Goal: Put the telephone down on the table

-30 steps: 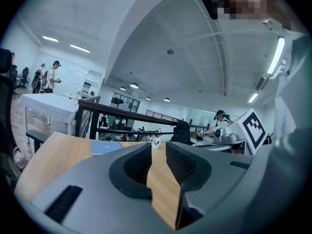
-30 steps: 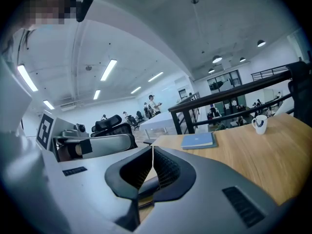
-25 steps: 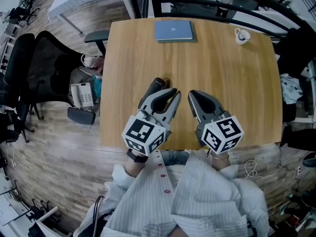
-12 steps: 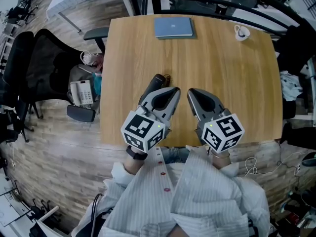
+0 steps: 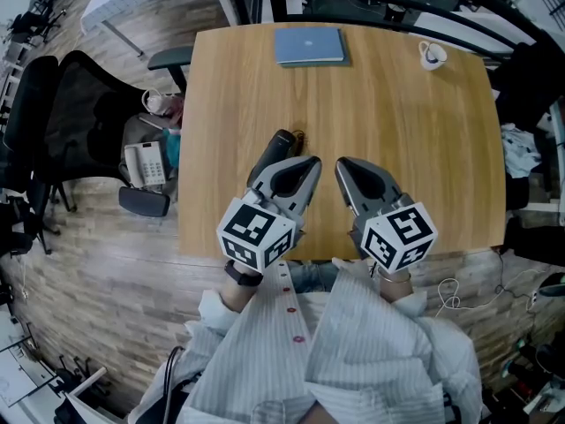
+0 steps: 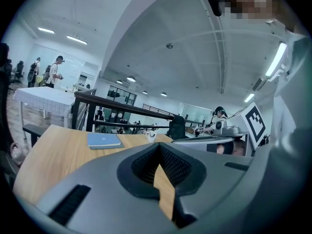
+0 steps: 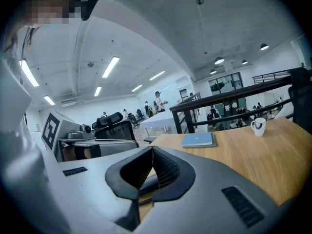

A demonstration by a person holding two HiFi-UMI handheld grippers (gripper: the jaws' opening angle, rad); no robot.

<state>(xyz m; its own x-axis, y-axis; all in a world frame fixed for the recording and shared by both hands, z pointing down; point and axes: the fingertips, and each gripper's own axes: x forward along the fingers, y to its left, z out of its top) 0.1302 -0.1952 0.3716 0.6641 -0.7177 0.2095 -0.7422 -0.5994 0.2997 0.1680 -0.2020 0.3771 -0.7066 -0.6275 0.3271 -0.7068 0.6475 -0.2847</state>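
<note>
Looking down through the head view, I see the telephone (image 5: 282, 141), a dark handset with a bit of coiled cord at its far end, lying flat on the bench (image 5: 397, 122). It sits at about eleven o'clock from the tips of the left gripper (image 5: 312, 161), just beside that gripper's outer flank, which covers its near end. Its long axis runs from seven to one o'clock, nearly parallel to the left fingers. The right gripper (image 5: 341, 164) is farther off, with the left one in between, so I judge any coming move belongs to the left. A white desk set (image 5: 146, 166) rests off the bench at nine o'clock; I take the dark one as the task's thing, already down.

In the left gripper view, the left gripper (image 6: 159, 145) has its fingers pressed together with nothing between them. Only bare bench shows below the tips.

In the right gripper view, the right gripper (image 7: 152, 147) is likewise closed and empty. Through the gap below its fingers I make out what looks like the telephone (image 7: 152, 186) on the wood.

Against the frame a second back, grippers and telephone keep their places. The bench slides slightly toward twelve o'clock in the head view, and the left fingers have finished closing.
</note>
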